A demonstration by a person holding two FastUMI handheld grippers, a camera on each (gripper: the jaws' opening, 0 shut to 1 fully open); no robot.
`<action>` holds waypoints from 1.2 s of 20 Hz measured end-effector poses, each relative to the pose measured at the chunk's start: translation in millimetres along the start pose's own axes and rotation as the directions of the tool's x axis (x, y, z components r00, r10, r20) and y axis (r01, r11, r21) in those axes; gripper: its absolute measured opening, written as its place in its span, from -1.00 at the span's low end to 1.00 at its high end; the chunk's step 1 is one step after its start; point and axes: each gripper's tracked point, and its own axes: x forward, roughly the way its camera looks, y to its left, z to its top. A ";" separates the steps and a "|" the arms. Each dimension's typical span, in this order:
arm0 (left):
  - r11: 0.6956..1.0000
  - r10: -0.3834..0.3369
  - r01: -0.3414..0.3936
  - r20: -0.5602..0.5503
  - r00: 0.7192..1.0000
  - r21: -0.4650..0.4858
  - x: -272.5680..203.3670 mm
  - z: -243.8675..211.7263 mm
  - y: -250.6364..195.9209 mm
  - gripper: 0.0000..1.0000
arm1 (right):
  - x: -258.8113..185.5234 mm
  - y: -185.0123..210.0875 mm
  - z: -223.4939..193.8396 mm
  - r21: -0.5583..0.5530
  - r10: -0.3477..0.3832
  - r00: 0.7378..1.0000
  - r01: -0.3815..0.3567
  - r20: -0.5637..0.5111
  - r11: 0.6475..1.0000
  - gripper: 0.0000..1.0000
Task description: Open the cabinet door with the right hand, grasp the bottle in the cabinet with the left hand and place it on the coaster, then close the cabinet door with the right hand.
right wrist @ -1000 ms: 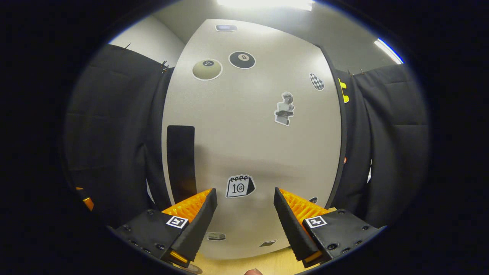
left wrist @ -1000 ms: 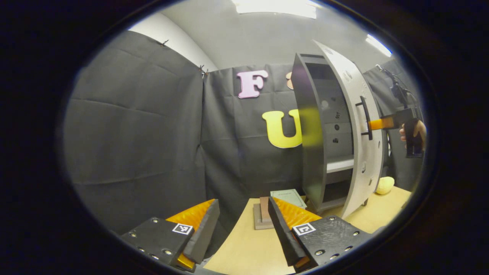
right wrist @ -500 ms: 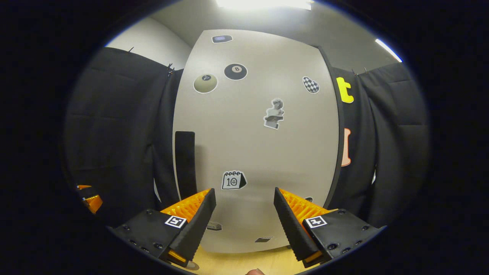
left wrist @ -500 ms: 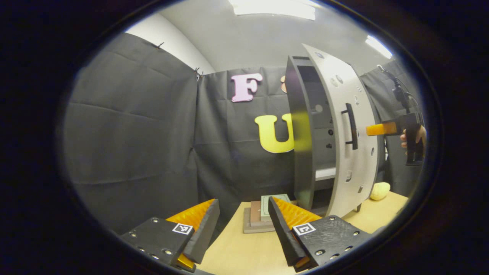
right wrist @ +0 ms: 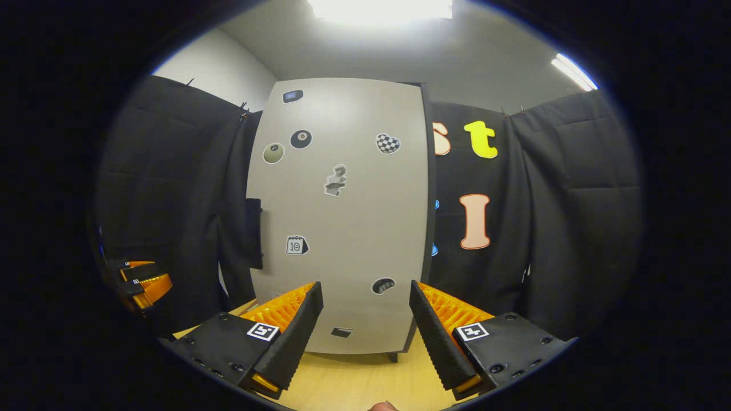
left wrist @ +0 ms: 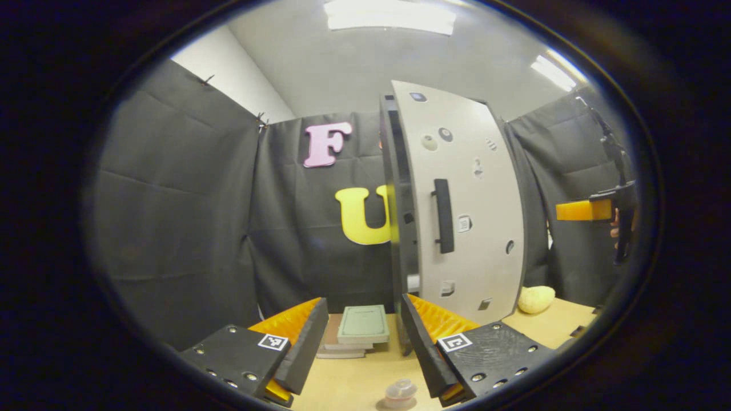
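Note:
The grey cabinet door with stickers stands almost shut; a thin gap shows beside its dark handle. A small clear bottle stands on the table at the lower edge, below my open left gripper; what lies under it is cut off. My right gripper is open and empty, held back from the door, whose handle sits at its left edge. It also appears far right as the right gripper, held by a hand.
A stack of books lies on the wooden table left of the cabinet. A pale yellow lump rests right of the cabinet. The left gripper appears at the far left. Black cloth walls surround the table.
The door has swung from wide open to nearly shut. My right gripper has drawn back from it. The left gripper has turned, bringing the bottle into view.

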 end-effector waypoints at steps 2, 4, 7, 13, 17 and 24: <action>1.000 -0.023 0.023 0.006 1.000 -0.004 1.3 4.9 -29.8 0.53 | -19.8 -26.2 -5.7 0.001 -0.015 1.000 0.015 0.002 1.000 0.89; 0.999 -0.045 0.045 0.009 0.999 -0.008 -0.7 9.5 -60.1 0.53 | -38.3 -55.1 -13.9 0.000 -0.037 0.999 0.037 0.010 0.999 0.89; 0.998 -0.066 0.066 0.014 0.998 0.004 -13.1 9.9 -92.7 0.53 | -61.2 -92.3 -31.3 0.013 -0.067 0.998 0.067 0.011 0.998 0.89; 0.998 -0.044 0.044 0.012 0.999 0.041 -38.2 1.9 -122.3 0.55 | -97.0 -126.0 -64.7 0.049 -0.130 0.991 0.129 0.018 0.990 0.86; 0.996 -0.051 0.049 0.034 0.998 0.071 -50.1 5.7 -115.9 0.58 | -110.0 -118.9 -63.5 0.091 -0.140 0.989 0.135 0.053 0.987 0.92; 0.999 -0.010 0.010 0.010 1.000 0.037 -59.4 -5.3 -73.2 0.65 | -116.4 -89.9 -46.6 0.046 -0.134 0.985 0.130 0.108 0.990 0.86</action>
